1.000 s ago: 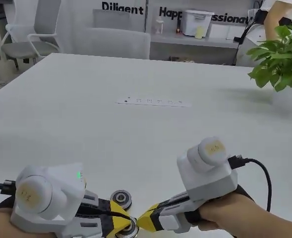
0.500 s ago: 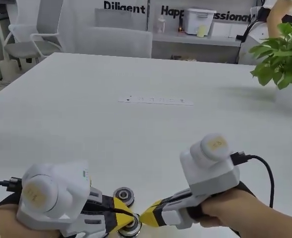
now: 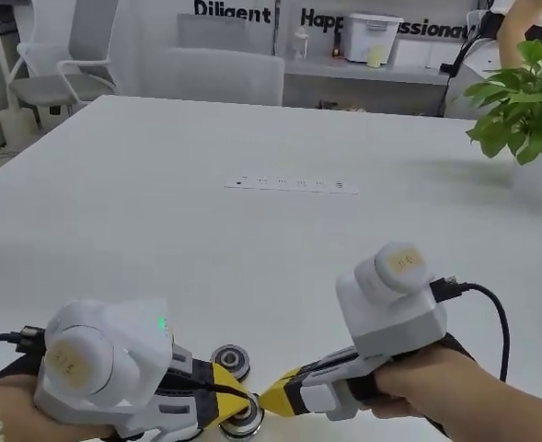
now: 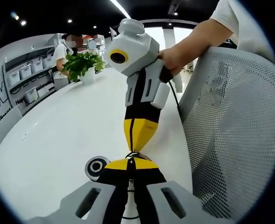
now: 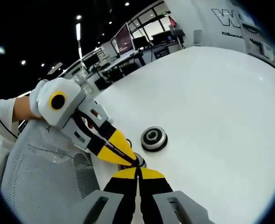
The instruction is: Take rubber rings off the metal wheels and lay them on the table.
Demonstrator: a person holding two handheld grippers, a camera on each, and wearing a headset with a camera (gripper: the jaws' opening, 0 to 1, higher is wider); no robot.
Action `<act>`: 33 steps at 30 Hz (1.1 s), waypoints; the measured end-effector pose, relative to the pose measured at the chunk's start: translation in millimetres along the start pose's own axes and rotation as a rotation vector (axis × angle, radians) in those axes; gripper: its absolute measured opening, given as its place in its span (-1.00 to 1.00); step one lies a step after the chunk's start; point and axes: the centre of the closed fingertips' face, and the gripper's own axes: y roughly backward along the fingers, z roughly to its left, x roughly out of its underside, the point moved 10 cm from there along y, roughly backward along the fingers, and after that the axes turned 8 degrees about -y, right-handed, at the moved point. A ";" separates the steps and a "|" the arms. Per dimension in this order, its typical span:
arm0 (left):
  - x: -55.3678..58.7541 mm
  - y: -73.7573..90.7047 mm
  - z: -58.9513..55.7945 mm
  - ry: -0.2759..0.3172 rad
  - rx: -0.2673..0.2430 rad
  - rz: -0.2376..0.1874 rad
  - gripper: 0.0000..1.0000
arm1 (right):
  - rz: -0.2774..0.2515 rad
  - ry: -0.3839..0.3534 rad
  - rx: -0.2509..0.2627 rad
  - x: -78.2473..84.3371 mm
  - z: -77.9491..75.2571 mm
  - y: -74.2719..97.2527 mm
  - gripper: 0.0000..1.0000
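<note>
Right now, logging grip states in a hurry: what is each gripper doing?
Left gripper: shut at the near wheel; hold cannot be told.
Right gripper: shut at that wheel; same.

We hold the left gripper (image 3: 237, 401) and right gripper (image 3: 267, 400) low, tip to tip and nearly touching. Each one's jaws are pressed together (yellow tips meeting), both angled inward.

Smooth matt table (image 3: 252, 239), shiny metal wheel (image 5: 154, 138), dull rubber ring (image 5: 165, 139), smooth plastic right hand-held gripper (image 3: 267, 401), woven mesh chair (image 4: 230, 121)
</note>
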 end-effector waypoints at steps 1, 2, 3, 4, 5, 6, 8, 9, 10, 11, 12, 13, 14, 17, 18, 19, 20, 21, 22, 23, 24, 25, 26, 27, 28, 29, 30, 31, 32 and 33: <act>0.1 0.0 0.1 0.002 0.000 0.000 -1.00 | -0.001 -0.003 -0.001 -0.1 -0.1 0.0 -1.00; 0.0 -0.1 0.3 0.002 0.000 -0.001 -1.00 | -0.002 -0.005 -0.003 -0.1 -0.3 0.2 -1.00; 0.1 -0.1 0.2 0.000 0.000 -0.001 -1.00 | -0.003 -0.007 -0.004 -0.1 -0.3 0.3 -1.00; 0.0 0.0 0.1 -0.002 0.000 -0.001 -1.00 | -0.003 -0.007 -0.005 -0.2 -0.2 0.3 -1.00; -0.1 0.0 0.1 -0.004 -0.001 0.000 -1.00 | -0.003 -0.008 -0.005 -0.4 0.0 0.3 -1.00; -0.2 0.1 0.0 -0.006 -0.001 0.000 -1.00 | -0.003 -0.007 -0.006 -0.5 0.3 0.2 -1.00; -0.1 0.2 0.1 -0.008 -0.001 0.000 -1.00 | -0.003 -0.009 -0.008 -0.7 0.7 0.2 -1.00; -0.1 0.2 0.2 -0.008 -0.001 0.000 -1.00 | -0.004 -0.010 -0.010 -0.8 0.8 0.2 -1.00; 0.0 0.2 0.2 -0.008 -0.001 0.000 -1.00 | -0.005 -0.012 -0.010 -0.8 0.9 0.2 -1.00; 0.0 0.2 0.3 -0.008 -0.001 0.000 -1.00 | -0.005 -0.013 -0.011 -0.8 0.9 0.2 -1.00; -0.1 0.2 0.2 -0.008 -0.001 0.000 -1.00 | -0.006 -0.015 -0.013 -0.8 1.0 0.3 -1.00; 0.0 0.2 0.3 -0.009 -0.002 0.000 -1.00 | -0.007 -0.017 -0.015 -1.0 1.0 0.3 -1.00; 0.0 0.2 0.3 -0.011 -0.002 0.000 -1.00 | -0.008 -0.019 -0.018 -1.2 0.9 0.3 -1.00; 0.0 0.2 0.2 -0.011 -0.002 0.000 -1.00 | -0.010 -0.016 -0.022 -1.3 1.3 1.1 -1.00; 0.0 0.2 0.1 -0.010 -0.002 0.000 -1.00 | -0.011 -0.013 -0.024 -1.2 2.2 1.3 -1.00; -0.1 0.1 -0.1 -0.011 -0.001 -0.001 -1.00 | -0.009 -0.010 -0.026 -1.3 3.1 1.2 -1.00; -0.2 0.1 -0.2 -0.013 0.000 -0.001 -1.00 | -0.008 -0.007 -0.027 -1.5 3.8 1.1 -1.00; -0.2 0.1 -0.1 -0.016 -0.001 -0.001 -1.00 | -0.009 -0.005 -0.028 -1.8 4.1 1.1 -1.00; -0.2 0.1 -0.1 -0.015 -0.001 -0.001 -1.00 | -0.010 -0.008 -0.032 -2.1 3.9 1.1 -1.00; -0.1 0.1 -0.1 -0.015 -0.001 -0.002 -1.00 | -0.012 -0.012 -0.036 -2.3 3.7 1.3 -1.00; -0.1 0.2 0.0 -0.015 -0.001 -0.002 -1.00 | -0.016 -0.016 -0.040 -2.5 3.8 1.6 -1.00; 0.0 0.2 0.0 -0.014 -0.002 -0.002 -1.00 | -0.020 -0.022 -0.045 -2.7 4.2 1.8 -1.00; 0.0 0.1 0.0 -0.013 -0.002 -0.002 -1.00 | -0.019 -0.020 -0.046 -2.7 4.3 1.7 -1.00; 0.0 0.2 -0.1 -0.011 -0.003 -0.004 -1.00 | -0.019 -0.016 -0.044 -2.7 4.2 1.4 -1.00; 0.2 0.2 -0.3 -0.006 -0.004 -0.006 -1.00 | -0.017 -0.013 -0.044 -2.7 4.7 1.2 -1.00; 0.7 0.4 -0.2 -0.005 -0.002 -0.011 -1.00 | -0.016 -0.012 -0.046 -2.5 5.2 0.9 -1.00; 0.9 0.5 -0.1 -0.005 0.001 -0.014 -1.00 | -0.015 -0.013 -0.048 -2.3 5.5 0.8 -1.00; 1.2 0.5 0.1 0.001 0.004 -0.016 -1.00 | -0.017 -0.015 -0.051 -1.9 5.8 0.7 -1.00; 1.2 0.3 0.0 0.002 0.004 -0.016 -1.00 | -0.018 -0.018 -0.053 -2.0 5.6 0.7 -1.00; 1.0 0.1 -0.2 -0.004 0.003 -0.015 -1.00 | -0.022 -0.026 -0.059 -2.3 5.6 0.7 -1.00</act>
